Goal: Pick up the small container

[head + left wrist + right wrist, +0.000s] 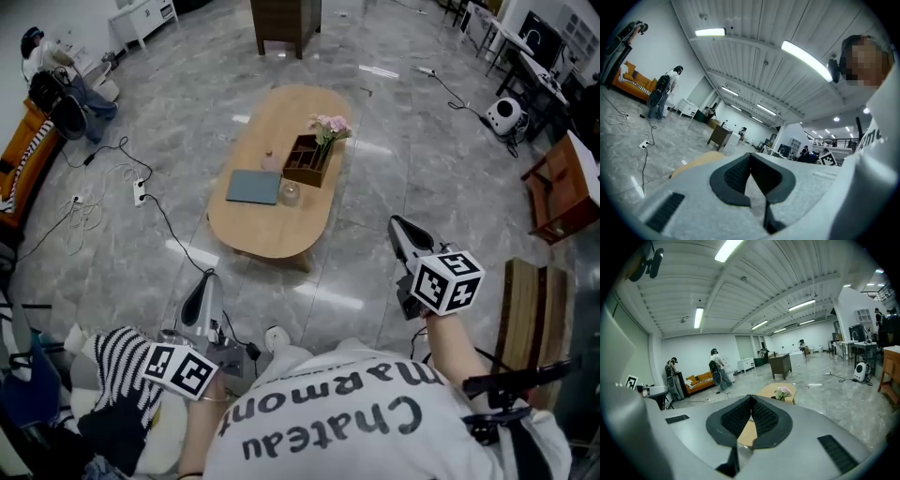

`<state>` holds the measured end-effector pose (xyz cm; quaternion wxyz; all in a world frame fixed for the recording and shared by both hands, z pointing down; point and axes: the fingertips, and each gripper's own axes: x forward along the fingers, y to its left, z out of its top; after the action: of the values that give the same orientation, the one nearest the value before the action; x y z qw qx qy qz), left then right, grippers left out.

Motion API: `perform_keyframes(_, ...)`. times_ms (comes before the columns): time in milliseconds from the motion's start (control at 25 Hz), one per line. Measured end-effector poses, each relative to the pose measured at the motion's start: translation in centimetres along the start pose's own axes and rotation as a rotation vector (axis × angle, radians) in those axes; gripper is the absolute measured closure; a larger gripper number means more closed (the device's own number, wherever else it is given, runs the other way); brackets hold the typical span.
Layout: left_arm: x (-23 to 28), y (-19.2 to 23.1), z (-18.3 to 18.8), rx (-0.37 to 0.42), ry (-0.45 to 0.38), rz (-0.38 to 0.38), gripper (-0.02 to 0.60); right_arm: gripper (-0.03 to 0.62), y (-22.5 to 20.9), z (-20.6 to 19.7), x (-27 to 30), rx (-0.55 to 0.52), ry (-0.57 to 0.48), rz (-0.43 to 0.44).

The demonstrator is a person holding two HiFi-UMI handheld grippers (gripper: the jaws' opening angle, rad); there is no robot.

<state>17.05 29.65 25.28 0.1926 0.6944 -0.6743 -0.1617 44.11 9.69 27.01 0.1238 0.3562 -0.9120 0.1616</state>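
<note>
Nothing of the job is done yet. The small container (290, 194) sits on the table (272, 239), near the middle of the table, next to a wooden box (305, 159) with flowers (330, 126). Nobody is touching it. The left gripper (208, 279) and the right gripper (401, 228) are both well away from the table, close to the person's body. Both have their jaws pressed together with nothing between them. I think all of it is left to do: walk to the table, spread the jaws, grab the container and lift it.
</note>
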Motion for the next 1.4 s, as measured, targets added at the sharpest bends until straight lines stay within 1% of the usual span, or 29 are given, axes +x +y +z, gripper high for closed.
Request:
perform_keyframes(240, 1.2, 5.8, 5.6, 0.019, -0.046, -0.043, 0.568, 0.581, 3.9, 2.4, 5.3, 0.036, -0.057, -0.023)
perform_keyframes(360, 1.4, 8.5, 7.1, 0.028, -0.020, -0.053, 0.568, 0.580, 6.0, 3.1, 7.2, 0.052, -0.078, -0.034)
perform_keyframes(440, 1.7, 10.1, 7.4, 0.042, 0.008, -0.060, 0.568, 0.580, 7.0, 2.9, 8.3, 0.068, -0.085, -0.040)
perform_keyframes(520, 1.9, 11.4, 7.7, 0.042, 0.017, -0.065, 0.568, 0.580, 7.8, 2.2, 9.3, 0.089, -0.073, -0.049)
perform_keyframes(640, 2.0, 13.3, 7.8, 0.015, 0.019, -0.064, 0.568, 0.580, 9.0, 1.1, 10.9, 0.110, -0.029, -0.047)
perform_keyframes(880, 2.9, 16.7, 7.0, -0.028, 0.068, -0.048, 0.568, 0.580, 10.8, -0.1, 14.9, 0.094, 0.047, -0.048)
perform_keyframes(1040, 3.7, 19.2, 6.8, -0.074, 0.080, -0.027, 0.568, 0.580, 10.9, -0.1, 18.3, 0.094, 0.075, -0.056)
perform_keyframes(1160, 5.0, 21.3, 7.2, -0.082, 0.086, 0.000, 0.568, 0.580, 10.3, -0.2, 21.3, 0.100, 0.097, -0.063)
perform_keyframes(1240, 6.2, 22.6, 7.6, -0.084, 0.088, 0.010, 0.568, 0.580, 9.7, -0.1, 23.6, 0.125, 0.104, -0.063)
perform_keyframes(1400, 9.4, 24.8, 8.9, -0.085, 0.085, 0.023, 0.568, 0.580, 9.1, 0.9, 29.0, 0.201, 0.107, -0.038)
